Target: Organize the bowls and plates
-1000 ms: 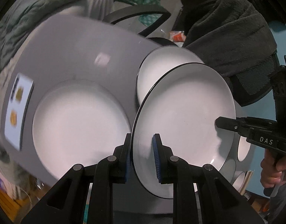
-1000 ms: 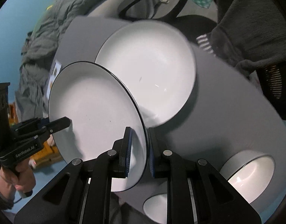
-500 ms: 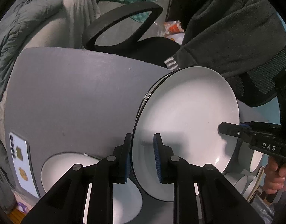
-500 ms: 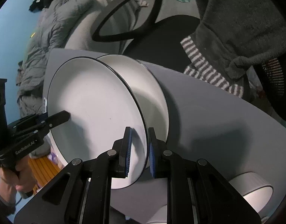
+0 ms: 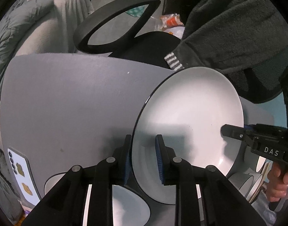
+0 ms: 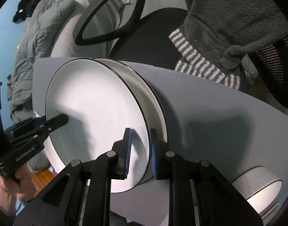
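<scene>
The white plate with a dark rim is carried between both grippers and sits directly over a second plate that rests on the grey tabletop. The left gripper straddles one edge of the carried plate; one pad lies against the rim while the other shows a gap, so a firm pinch cannot be confirmed. The right gripper straddles the opposite edge, and its fingers are opening, with the rim between them and daylight visible on the inner side. Judged from this, the stacking of this plate is nearly complete and release is under way. Remaining work appears to include a third plate near the left gripper and white bowls at the tabletop edge, which stand unstacked.
</scene>
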`<state>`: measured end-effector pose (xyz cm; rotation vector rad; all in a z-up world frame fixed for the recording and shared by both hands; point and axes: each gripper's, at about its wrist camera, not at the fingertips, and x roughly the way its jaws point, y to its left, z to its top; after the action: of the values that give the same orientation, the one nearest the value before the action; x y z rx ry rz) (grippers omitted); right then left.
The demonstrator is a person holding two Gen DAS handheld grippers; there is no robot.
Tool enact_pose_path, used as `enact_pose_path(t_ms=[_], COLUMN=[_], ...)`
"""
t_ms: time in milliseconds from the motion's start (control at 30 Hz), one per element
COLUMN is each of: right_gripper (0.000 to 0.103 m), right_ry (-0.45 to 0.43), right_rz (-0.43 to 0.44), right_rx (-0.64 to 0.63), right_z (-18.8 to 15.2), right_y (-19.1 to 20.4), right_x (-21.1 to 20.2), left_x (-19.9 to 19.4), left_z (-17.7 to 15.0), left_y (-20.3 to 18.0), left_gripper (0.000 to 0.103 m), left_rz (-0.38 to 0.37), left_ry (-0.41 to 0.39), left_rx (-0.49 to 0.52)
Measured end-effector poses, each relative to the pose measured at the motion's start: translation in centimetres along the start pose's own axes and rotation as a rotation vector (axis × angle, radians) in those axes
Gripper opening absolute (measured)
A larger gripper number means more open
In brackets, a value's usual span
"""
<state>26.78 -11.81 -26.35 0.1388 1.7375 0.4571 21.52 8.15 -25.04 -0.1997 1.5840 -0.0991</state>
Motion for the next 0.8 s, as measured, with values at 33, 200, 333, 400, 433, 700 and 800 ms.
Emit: enact_pose_path(t_ms=[33,200,333,400,433,700,800], right_gripper=[0.023,0.041,0.042,0.047,0.049,0.052,0.054], right_ry=[0.0,0.001,0.001,0.006,0.007,-0.01,-0.019], right_rz=[-0.012,-0.03,-0.029,-0.009,-0.002,-0.011,-0.017], right_rx=[0.001,0.022,0.069,0.102,0.115,0.194,0.217], right_z=[0.0,0.2,-0.1,-0.3,-0.4,-1.2,-1.3], right_y=[0.1,0.7,0.4,0.2,0.1,0.2,0.3], right_x=[0.0,-0.2,-0.4,-0.4,-0.5,-0.8,-0.9], left_x=[0.0,0.0,-0.1,-0.3,-0.4,-2.5,-3.4], left_z=[0.0,-0.2,-0.4,-0.5,-0.4,-0.5,-0.6], left_y=[-0.2,-0.9,-1.0,-0.9,-0.9,-0.9,-0.8], left_gripper=[0.023,0.026,0.026,0.027,0.029,0.046,0.053], left_rz=[0.019,0.07,0.1,0.107,0.108,0.101,0.096], left_ry=[0.001,0.002,0.009,0.011,0.011,-0.03,-0.05], left_rx=[0.015,0.078,0.115,0.127,0.131,0.166,0.172])
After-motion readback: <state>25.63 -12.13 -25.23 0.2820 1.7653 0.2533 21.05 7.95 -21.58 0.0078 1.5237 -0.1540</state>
